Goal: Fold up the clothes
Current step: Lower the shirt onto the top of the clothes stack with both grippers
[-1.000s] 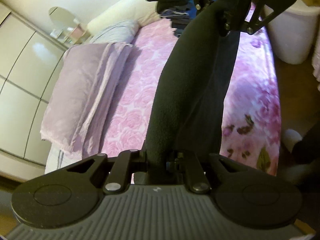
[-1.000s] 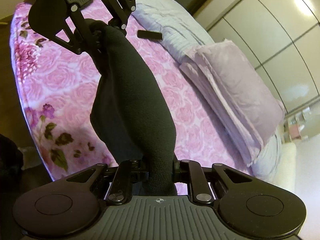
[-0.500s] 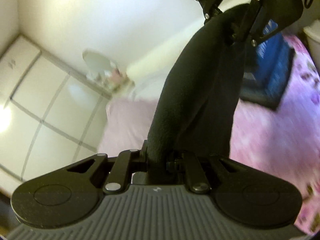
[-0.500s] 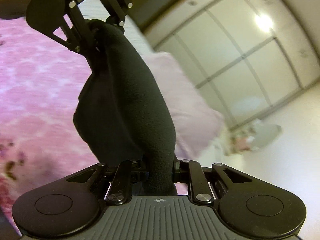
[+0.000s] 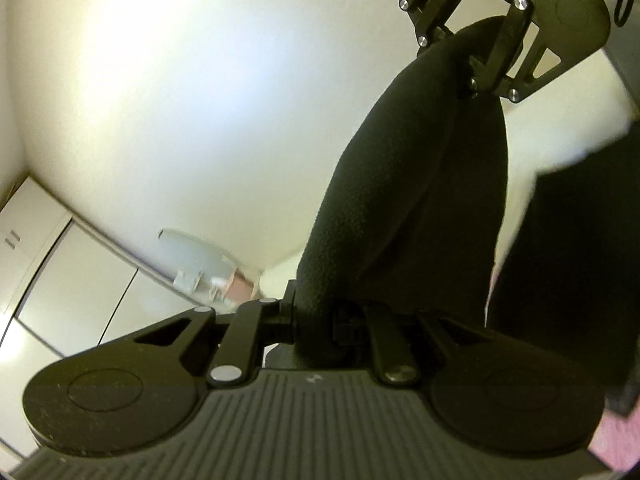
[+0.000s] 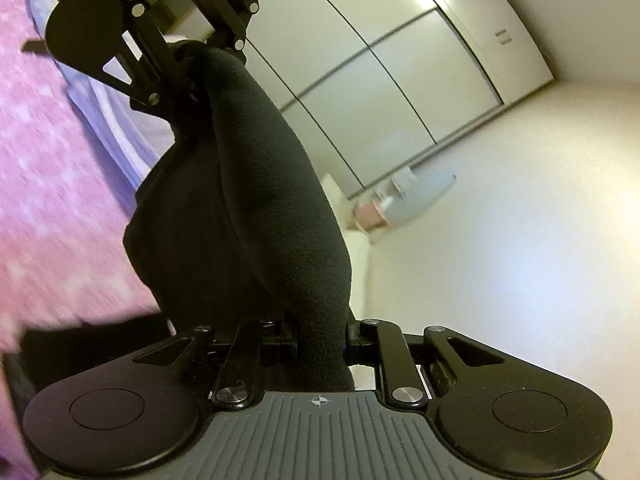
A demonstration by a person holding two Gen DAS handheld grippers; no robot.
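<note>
The black fleece garment [image 5: 404,216] hangs between the two grippers, clear of the bed, bunched into a thick roll with a slack fold sagging below. Nearest in the left wrist view, at six o'clock, the left gripper [image 5: 316,320] has its jaws drawn narrow and clamped on one end of the cloth. At one o'clock in that view the right gripper [image 5: 464,64] bites the other end; in its own view it [image 6: 320,340] is likewise pinched narrow on the fleece, with the left gripper [image 6: 188,60] at eleven o'clock.

Each grip looks to be on a thick wad, not a flat edge, so a layer could work loose and the garment drop or twist. The hanging fold may land creased, spoiling a clean fold.

Farther off, the pink floral bedspread [image 6: 52,184] at nine o'clock is blurred, so judging where to lay the cloth is hard. The folded lilac blanket [image 6: 120,116] at ten o'clock could be caught by the fleece. Beyond stand the wardrobe doors [image 6: 380,80].
</note>
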